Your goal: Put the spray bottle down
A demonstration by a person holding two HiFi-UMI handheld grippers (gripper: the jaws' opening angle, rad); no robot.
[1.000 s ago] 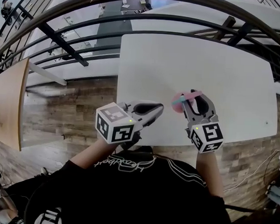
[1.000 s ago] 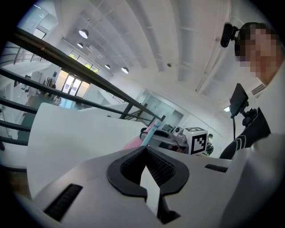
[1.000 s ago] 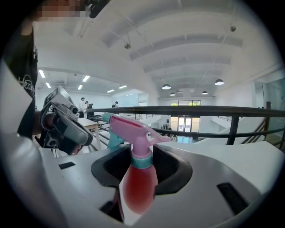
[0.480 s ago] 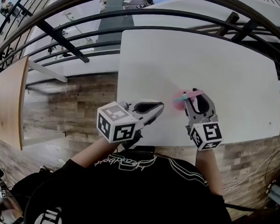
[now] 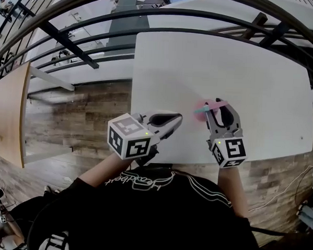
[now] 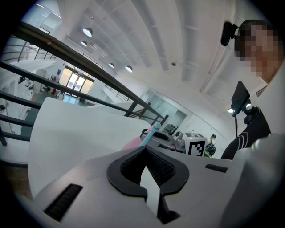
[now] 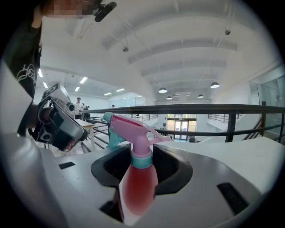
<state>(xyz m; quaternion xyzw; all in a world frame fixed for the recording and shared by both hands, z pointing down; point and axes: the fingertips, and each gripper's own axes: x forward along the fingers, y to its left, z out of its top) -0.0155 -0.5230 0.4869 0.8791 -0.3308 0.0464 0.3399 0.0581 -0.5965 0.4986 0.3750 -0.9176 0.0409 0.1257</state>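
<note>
A spray bottle (image 5: 204,108) with a pink trigger head, a teal nozzle and reddish liquid (image 7: 136,180) stands upright between the jaws of my right gripper (image 5: 216,105), which is shut on it (image 7: 141,150) just below the teal collar. It is held over the near part of the white table (image 5: 228,57); I cannot tell whether its base touches the surface. My left gripper (image 5: 178,118) hovers at the table's front edge, to the left of the bottle, with its tips together and nothing between them (image 6: 144,150). The left gripper view shows the bottle's nozzle (image 6: 149,133) beyond those tips.
A dark metal railing (image 5: 99,27) curves round the far and left sides of the table. A wooden tabletop (image 5: 8,114) lies at the far left over wood-plank floor (image 5: 78,118). The person's dark shirt (image 5: 157,211) fills the bottom of the head view.
The head view has shifted a little. Both grippers and the bottle keep about the same places over the table.
</note>
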